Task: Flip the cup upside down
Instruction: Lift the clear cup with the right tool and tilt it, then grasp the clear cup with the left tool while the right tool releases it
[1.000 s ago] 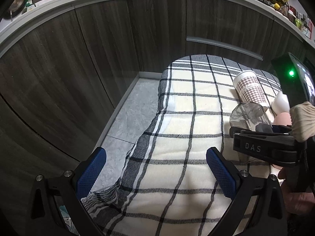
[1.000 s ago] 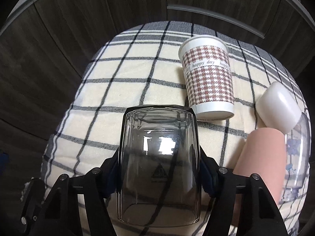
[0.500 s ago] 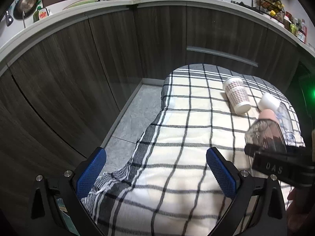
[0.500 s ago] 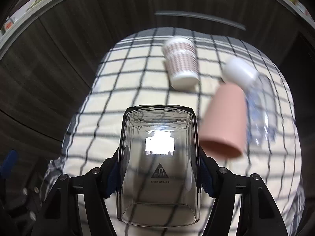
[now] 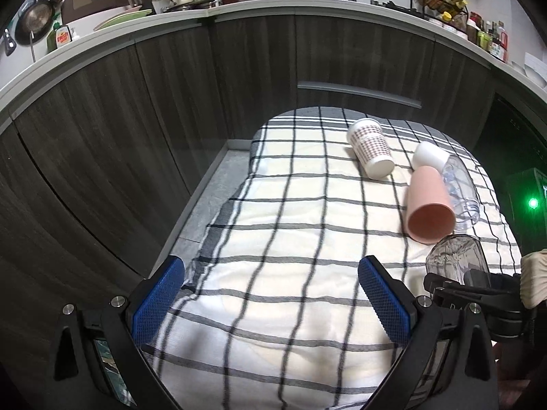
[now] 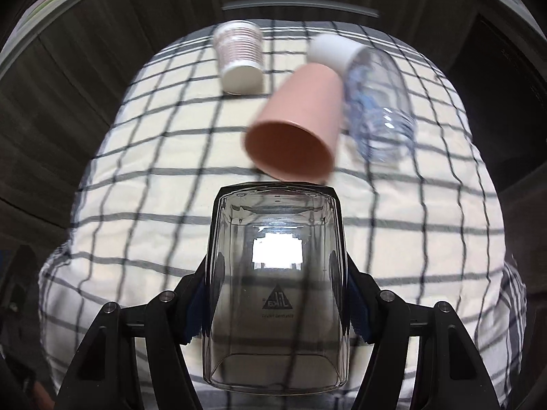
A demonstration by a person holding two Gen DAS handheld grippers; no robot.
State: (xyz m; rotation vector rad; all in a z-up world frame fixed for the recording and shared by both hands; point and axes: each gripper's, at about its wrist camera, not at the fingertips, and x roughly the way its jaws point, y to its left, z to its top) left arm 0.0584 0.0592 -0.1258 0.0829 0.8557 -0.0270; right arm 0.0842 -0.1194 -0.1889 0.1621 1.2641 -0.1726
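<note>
My right gripper [image 6: 276,302] is shut on a clear square-sided plastic cup [image 6: 275,283], held above the checked cloth with its base pointing away from me and its mouth toward the camera. The same cup [image 5: 456,256] and the right gripper [image 5: 478,294] show at the right edge of the left wrist view. My left gripper [image 5: 270,297] is open and empty, low over the near part of the cloth [image 5: 290,239], with blue pads [image 5: 383,299].
Lying on their sides on the cloth: a pink cup [image 6: 297,119], a houndstooth paper cup [image 6: 241,58], and a clear bottle [image 6: 379,102] with a white cap [image 6: 333,51]. Dark wood cabinets [image 5: 171,102] stand behind and left; the floor [image 5: 205,198] drops off left of the cloth.
Both grippers pulled back and up from the table. The right gripper carried the clear cup away from the paper and pink cups, which now look farther off.
</note>
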